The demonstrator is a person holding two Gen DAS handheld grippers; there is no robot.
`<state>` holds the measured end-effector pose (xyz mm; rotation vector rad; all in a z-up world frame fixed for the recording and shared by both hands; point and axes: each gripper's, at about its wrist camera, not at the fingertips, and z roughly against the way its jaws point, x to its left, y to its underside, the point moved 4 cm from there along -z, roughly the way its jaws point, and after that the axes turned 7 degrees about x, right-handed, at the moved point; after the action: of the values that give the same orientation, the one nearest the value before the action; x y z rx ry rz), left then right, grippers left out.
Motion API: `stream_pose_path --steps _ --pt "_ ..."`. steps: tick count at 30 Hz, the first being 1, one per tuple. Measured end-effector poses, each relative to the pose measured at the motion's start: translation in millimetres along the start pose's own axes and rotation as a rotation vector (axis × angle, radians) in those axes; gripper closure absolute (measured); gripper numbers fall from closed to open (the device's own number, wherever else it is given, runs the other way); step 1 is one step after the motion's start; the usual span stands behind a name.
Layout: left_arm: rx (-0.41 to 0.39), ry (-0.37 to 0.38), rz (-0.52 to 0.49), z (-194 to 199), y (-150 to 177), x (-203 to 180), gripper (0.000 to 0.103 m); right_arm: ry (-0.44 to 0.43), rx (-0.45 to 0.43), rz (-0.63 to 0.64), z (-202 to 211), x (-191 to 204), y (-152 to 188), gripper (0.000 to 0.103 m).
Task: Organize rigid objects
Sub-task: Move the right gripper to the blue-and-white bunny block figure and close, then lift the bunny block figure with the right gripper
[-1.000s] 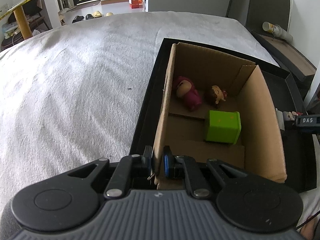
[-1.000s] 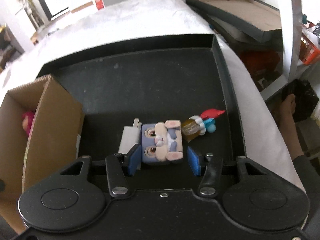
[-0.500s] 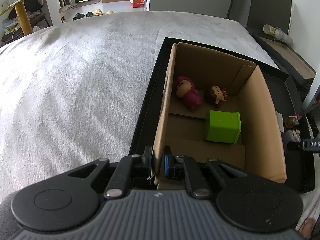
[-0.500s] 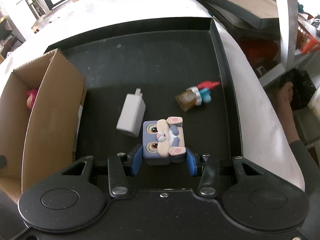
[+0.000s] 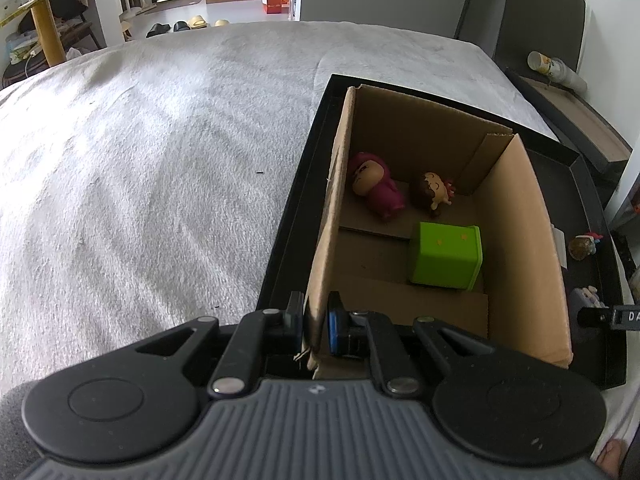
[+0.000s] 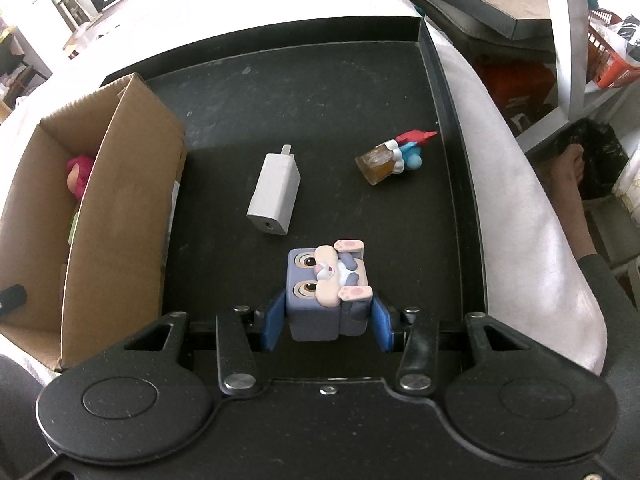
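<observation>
On the left, our left gripper (image 5: 313,322) is pinched narrow on the near end of the box's (image 5: 532,240) left wall, steadying it. The box sits at the left side of a black tray (image 6: 320,92), which lies on a grey bed (image 5: 140,160). Inside the box, at the far end, lie a pink figure (image 5: 376,186) and a brown-haired figure (image 5: 434,192); nearer to us, against the right wall, sits a green cube (image 5: 446,256).

Moving right, on the open tray floor, a white charger (image 6: 275,194) lies on its side near the box. Just near of it, our right gripper (image 6: 326,318) holds the rabbit cube (image 6: 326,292), its blue pads against the cube's two sides. We judge the cube lifted clear of the tray, though the view does not settle that. Farther right, near the tray's right wall, lies a small bottle toy (image 6: 394,156) with a red and blue top.

We take the step in hand to be carrying the rabbit cube to the box. The next move calls for swinging it left, clearing the box's right wall, then lowering it into the free floor near the green cube before opening. The charger and bottle toy are not yet boxed.
</observation>
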<state>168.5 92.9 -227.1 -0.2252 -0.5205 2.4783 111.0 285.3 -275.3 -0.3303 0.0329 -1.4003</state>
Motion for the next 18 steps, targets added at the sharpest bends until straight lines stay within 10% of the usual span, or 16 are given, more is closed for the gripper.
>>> stream_pose_path --steps 18 --pt "0.007 -0.001 0.025 -1 0 1 0.092 0.018 -0.042 -0.014 1 -3 -11 0.059"
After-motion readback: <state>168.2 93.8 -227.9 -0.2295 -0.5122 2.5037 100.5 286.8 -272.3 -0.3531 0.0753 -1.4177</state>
